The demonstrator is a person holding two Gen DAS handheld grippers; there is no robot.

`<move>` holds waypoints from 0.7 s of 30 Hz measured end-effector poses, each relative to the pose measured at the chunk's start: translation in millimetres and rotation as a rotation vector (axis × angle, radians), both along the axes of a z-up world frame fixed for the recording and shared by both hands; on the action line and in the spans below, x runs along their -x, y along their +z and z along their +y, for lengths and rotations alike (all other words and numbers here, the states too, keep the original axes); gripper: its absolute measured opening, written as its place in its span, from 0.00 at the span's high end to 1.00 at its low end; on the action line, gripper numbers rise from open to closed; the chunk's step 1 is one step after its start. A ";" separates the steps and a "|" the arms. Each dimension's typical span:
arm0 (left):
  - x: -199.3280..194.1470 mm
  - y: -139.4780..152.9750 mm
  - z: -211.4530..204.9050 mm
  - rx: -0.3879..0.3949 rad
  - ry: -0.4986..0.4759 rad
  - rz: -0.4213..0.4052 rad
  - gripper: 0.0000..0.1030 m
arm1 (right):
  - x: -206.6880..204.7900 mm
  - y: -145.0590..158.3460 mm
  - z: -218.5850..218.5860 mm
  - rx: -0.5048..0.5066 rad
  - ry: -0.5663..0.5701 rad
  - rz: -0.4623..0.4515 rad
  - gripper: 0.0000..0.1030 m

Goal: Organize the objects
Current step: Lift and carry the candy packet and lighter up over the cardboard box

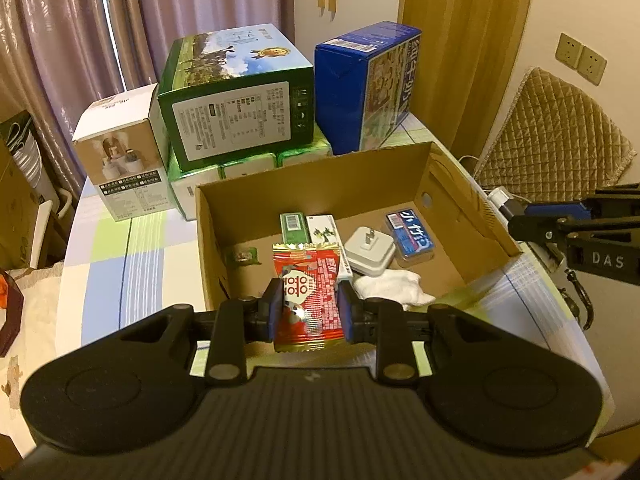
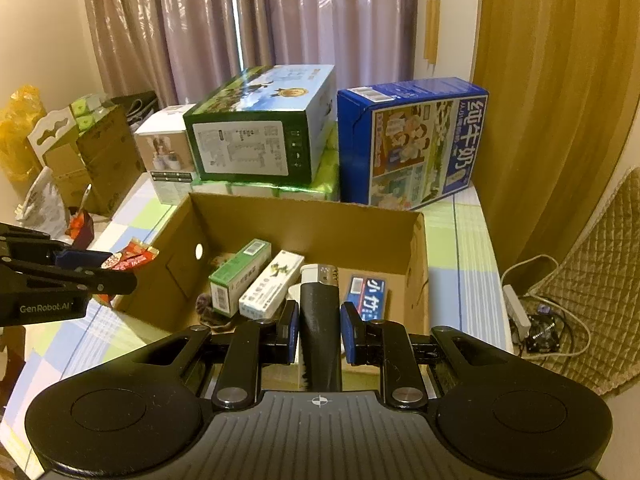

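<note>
Home, looks like a living or dining room: pleated curtains (image 2: pixel 248 20) over a window, checked cloth on the counter (image 1: pixel 120 264), quilted chair cushion (image 1: pixel 556 132), wall sockets (image 1: pixel 580 58), milk cartons (image 2: pixel 416 140) and household boxes (image 1: pixel 124 152) stacked up, power strip (image 2: pixel 516 312) on the floor.

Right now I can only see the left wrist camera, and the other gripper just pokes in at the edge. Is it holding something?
Observer: Yes. The right gripper has its fingers shut on a black lighter with a white top.
Child: Is it near the box?
Observer: It hangs at the near side of the cardboard box, with the lighter pointing in towards it.
Child: What's further left, past the white carton?
Observer: A yellow bag sits behind some brown cartons, off the table's edge.
</note>
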State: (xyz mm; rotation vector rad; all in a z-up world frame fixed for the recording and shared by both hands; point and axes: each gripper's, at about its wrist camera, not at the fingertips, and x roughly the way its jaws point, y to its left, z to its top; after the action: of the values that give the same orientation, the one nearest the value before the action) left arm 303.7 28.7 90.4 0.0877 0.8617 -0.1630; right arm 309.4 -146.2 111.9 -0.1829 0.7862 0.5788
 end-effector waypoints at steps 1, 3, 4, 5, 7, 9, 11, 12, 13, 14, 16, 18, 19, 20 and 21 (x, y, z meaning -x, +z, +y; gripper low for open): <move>-3.3 -0.7 0.5 -0.006 0.000 0.001 0.77 | -3.9 -0.1 1.3 -0.002 -0.001 0.004 0.82; -9.1 -2.7 1.9 -0.011 0.002 0.005 0.77 | -9.9 -0.5 3.9 -0.002 0.000 0.008 0.82; -11.8 -3.7 2.8 -0.011 0.003 0.007 0.77 | -12.8 -0.8 5.4 -0.002 0.001 0.010 0.82; -14.3 -4.8 3.6 -0.013 0.006 0.009 0.77 | -15.5 -1.2 7.0 0.000 0.003 0.012 0.82; -19.3 -7.2 4.9 -0.023 0.007 0.012 0.77 | -20.2 -2.4 10.7 0.006 0.005 0.011 0.82; -24.7 -10.2 6.3 -0.025 0.010 0.021 0.77 | -25.3 -4.3 14.0 0.011 0.007 0.016 0.82; -29.5 -13.1 7.8 -0.026 0.013 0.029 0.77 | -30.3 -5.8 17.9 0.016 0.010 0.022 0.82; -32.0 -14.4 8.5 -0.028 0.014 0.032 0.77 | -32.7 -6.8 19.9 0.020 0.012 0.023 0.82; -34.1 -15.5 9.2 -0.029 0.017 0.034 0.77 | -34.7 -7.4 21.3 0.020 0.012 0.026 0.82; -36.2 -16.9 10.1 -0.029 0.018 0.038 0.77 | -36.9 -8.2 22.8 0.020 0.013 0.030 0.82; -39.9 -19.4 11.3 -0.028 0.021 0.043 0.77 | -40.8 -9.8 25.5 0.022 0.015 0.034 0.82; -43.0 -21.9 12.3 -0.030 0.022 0.046 0.77 | -43.3 -11.8 27.9 0.027 0.018 0.037 0.82; -44.5 -23.1 13.1 -0.029 0.024 0.047 0.77 | -44.8 -13.0 29.1 0.028 0.019 0.040 0.82; -45.9 -24.2 13.8 -0.028 0.026 0.050 0.77 | -46.1 -13.9 29.5 0.028 0.019 0.042 0.82; -47.6 -25.5 14.7 -0.027 0.029 0.052 0.77 | -46.7 -14.6 30.2 0.030 0.019 0.043 0.82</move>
State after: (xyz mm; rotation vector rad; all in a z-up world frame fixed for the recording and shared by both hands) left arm 351.3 43.4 64.9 0.0966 0.9171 -0.1274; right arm 356.1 -116.0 97.2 -0.2064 0.8362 0.5902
